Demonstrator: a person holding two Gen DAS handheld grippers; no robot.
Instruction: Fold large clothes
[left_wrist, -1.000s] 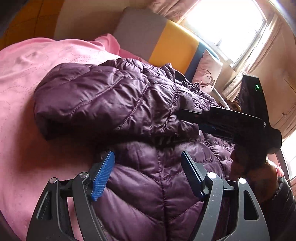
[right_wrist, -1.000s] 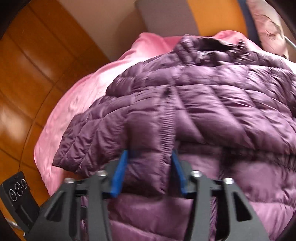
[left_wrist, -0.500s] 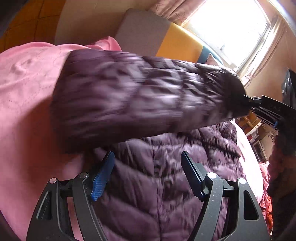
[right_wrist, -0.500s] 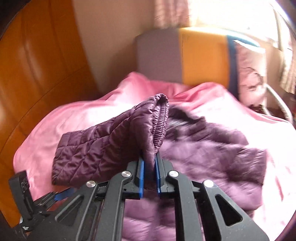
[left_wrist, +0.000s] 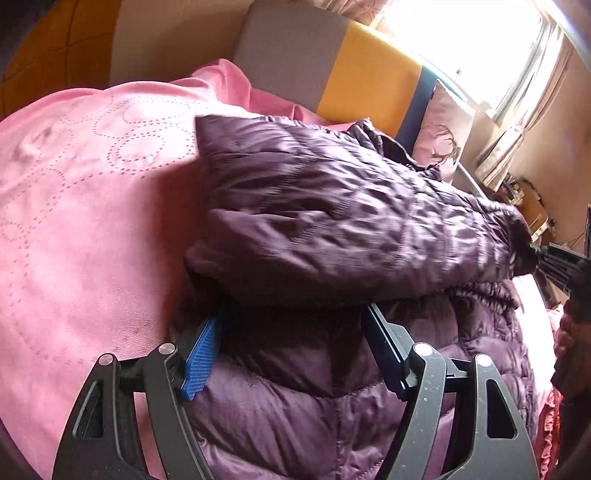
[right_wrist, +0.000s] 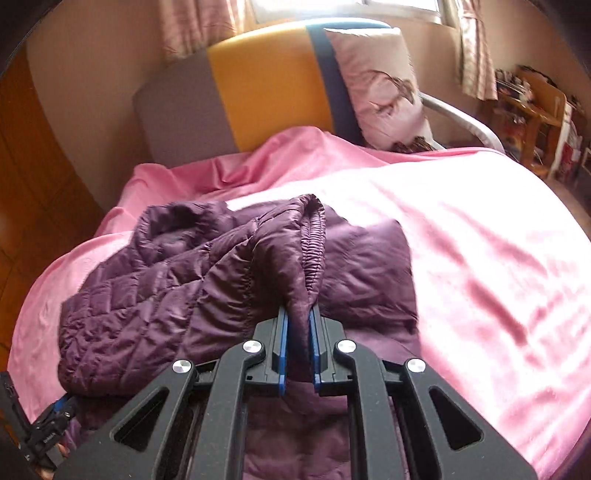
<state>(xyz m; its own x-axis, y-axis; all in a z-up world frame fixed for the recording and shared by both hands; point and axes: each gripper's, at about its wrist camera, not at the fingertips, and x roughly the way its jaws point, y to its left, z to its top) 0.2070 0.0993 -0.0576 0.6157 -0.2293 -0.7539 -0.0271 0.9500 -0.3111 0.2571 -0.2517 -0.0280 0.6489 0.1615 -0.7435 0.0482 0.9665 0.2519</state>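
Note:
A purple quilted puffer jacket (left_wrist: 332, 406) lies on the pink bedspread (left_wrist: 92, 221). Its sleeve (left_wrist: 351, 221) is lifted and stretched across the body toward the right. My right gripper (right_wrist: 299, 325) is shut on the sleeve's gathered cuff (right_wrist: 314, 251); in the left wrist view that same right gripper (left_wrist: 554, 258) shows at the far right edge. My left gripper (left_wrist: 291, 332) stands open low over the jacket body, its tips tucked just under the raised sleeve, with fabric between the fingers but not pinched. In the right wrist view the left gripper (right_wrist: 51, 424) appears at the bottom left corner.
A grey, yellow and blue headboard (right_wrist: 258, 81) stands at the far end of the bed, with a patterned pillow (right_wrist: 380, 85) against it. Wooden panelling (right_wrist: 22, 184) runs along the left. Wooden furniture (right_wrist: 532, 107) with clutter stands at the back right.
The right gripper closed on the sleeve cuff, lifted it and drew the sleeve out to the right across the jacket. The left gripper slid forward under the raised sleeve, still open.

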